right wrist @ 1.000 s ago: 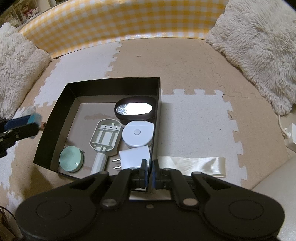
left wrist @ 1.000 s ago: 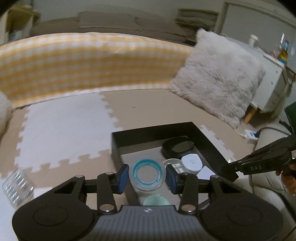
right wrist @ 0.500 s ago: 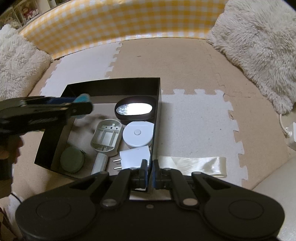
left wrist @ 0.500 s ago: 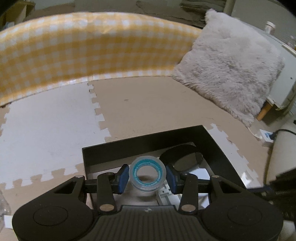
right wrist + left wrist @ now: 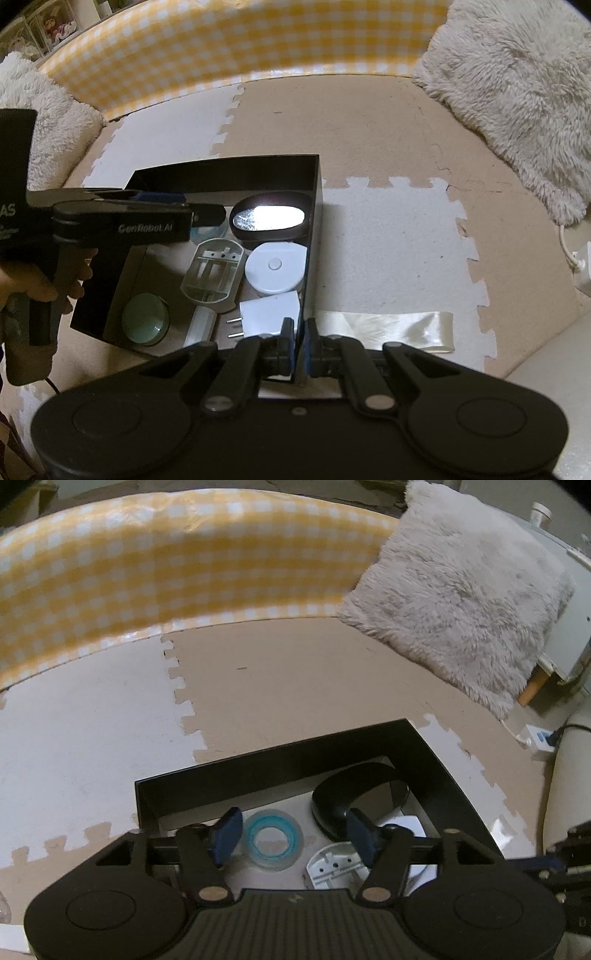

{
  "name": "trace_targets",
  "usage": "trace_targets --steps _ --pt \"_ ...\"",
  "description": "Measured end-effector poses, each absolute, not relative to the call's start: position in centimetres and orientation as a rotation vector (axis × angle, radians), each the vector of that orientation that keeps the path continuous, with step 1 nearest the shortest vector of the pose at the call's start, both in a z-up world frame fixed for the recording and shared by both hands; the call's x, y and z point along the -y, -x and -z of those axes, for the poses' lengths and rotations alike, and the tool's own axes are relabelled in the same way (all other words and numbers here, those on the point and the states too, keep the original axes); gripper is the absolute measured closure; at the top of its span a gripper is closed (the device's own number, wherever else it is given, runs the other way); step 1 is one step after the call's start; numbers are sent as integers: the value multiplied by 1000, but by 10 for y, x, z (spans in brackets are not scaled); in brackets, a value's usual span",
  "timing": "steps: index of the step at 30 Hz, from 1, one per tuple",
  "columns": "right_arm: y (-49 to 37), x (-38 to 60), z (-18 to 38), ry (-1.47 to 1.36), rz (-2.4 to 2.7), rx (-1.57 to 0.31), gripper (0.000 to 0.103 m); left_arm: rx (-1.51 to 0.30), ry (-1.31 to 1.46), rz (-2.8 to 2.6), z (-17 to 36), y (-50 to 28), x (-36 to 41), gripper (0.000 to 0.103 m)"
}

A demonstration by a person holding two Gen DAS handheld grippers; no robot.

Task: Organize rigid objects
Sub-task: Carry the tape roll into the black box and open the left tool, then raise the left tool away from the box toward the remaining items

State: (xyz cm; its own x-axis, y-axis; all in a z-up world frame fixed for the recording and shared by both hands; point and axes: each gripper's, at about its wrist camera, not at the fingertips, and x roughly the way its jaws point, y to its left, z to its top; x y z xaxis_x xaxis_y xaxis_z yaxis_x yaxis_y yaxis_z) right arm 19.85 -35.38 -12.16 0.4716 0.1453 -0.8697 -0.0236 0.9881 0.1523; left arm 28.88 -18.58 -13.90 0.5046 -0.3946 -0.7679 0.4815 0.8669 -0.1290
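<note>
One tape roll (image 5: pixel 274 840) on box (image 5: pixel 436 760) floor | left claw (image 5: pixel 293 834) spread wide, astride, gripping nothing | right claw (image 5: pixel 298 349) closed.

Foam puzzle-mat floor (image 5: pixel 388 122); on it black box (image 5: pixel 314 221), cream ribbon (image 5: pixel 391 326), fluffy cushion (image 5: pixel 517 85).

Fluffy cushion (image 5: pixel 458 590) against gingham bumper (image 5: pixel 166 565); foam mat (image 5: pixel 280 686).

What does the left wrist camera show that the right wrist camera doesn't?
Only the left wrist view shows the clear tape roll whole, lying in the box between the open left claw.

Only the right wrist view shows the green disc, the white plug, the satin ribbon outside the box, and the shut right claw.

Both show the black box, the oval mirror and the grey tray.
</note>
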Motion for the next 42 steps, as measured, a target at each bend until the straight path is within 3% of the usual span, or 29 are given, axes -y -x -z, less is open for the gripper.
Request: trace_targets --steps 4,6,15,42 --pt "-199 354 122 -124 -104 -1076 97 -917 -122 542 136 -281 183 31" --pt "-199 354 122 -126 -103 -1076 97 -928 -136 539 135 -277 182 20" --pt "-198 354 122 -128 -102 -1076 97 -930 -167 556 121 -256 177 3" --pt "-198 352 123 -116 -98 -1076 97 -786 -151 486 61 -225 125 0"
